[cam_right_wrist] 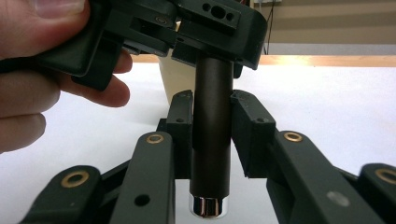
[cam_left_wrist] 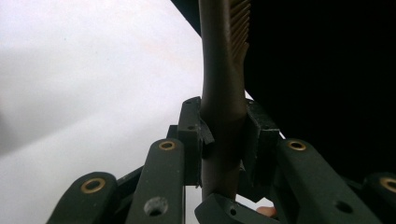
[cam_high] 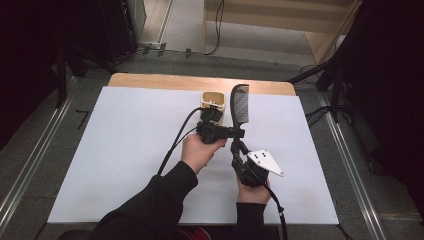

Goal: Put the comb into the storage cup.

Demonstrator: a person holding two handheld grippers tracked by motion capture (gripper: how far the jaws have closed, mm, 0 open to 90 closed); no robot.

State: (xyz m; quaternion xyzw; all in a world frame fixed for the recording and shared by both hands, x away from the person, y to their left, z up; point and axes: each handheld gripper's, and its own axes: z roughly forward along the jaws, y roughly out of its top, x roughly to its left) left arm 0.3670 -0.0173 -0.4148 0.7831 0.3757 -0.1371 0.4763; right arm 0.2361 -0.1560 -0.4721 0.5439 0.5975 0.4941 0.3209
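Note:
A dark brown comb [cam_high: 240,102] stands over the white table sheet [cam_high: 125,150], teeth end away from me, its round handle [cam_right_wrist: 212,140] ending in a chrome cap. My left gripper [cam_high: 239,133] comes in from the left and is shut on the handle just below the teeth. In the left gripper view the pads [cam_left_wrist: 194,135] press the comb [cam_left_wrist: 224,70] from both sides. My right gripper [cam_high: 235,146] holds the handle lower down, and in the right gripper view its jaws sit against both sides. A beige cup [cam_high: 214,100] stands just left of the comb.
In the right gripper view the cup [cam_right_wrist: 175,84] sits behind the left hand [cam_right_wrist: 32,70]. The sheet covers a wooden table whose far edge [cam_high: 200,82] shows. Dark stands and cables [cam_high: 320,75] line the floor around the table.

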